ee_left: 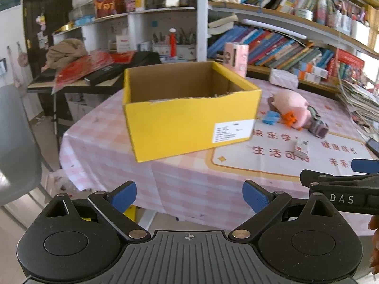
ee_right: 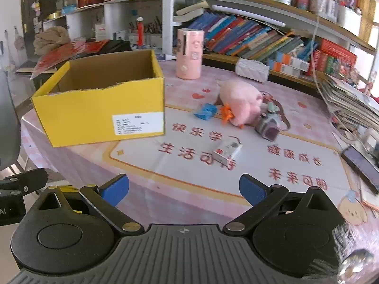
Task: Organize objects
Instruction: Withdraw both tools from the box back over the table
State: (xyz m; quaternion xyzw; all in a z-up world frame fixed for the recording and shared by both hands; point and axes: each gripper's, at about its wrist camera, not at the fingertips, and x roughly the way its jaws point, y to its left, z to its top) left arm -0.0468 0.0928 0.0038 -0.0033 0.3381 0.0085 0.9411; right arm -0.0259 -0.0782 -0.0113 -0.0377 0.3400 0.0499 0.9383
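On the worktop stands 1 yellow cardboard box at the left. Right of it lie 1 pink plush toy, 1 blue block, 1 orange toy piece, 1 small grey toy camera and 1 small white packet. At the far side stand 1 pink cylinder and 1 white quilted pouch. 1 phone lies near the right edge.

Box on table, plush pig to its right.
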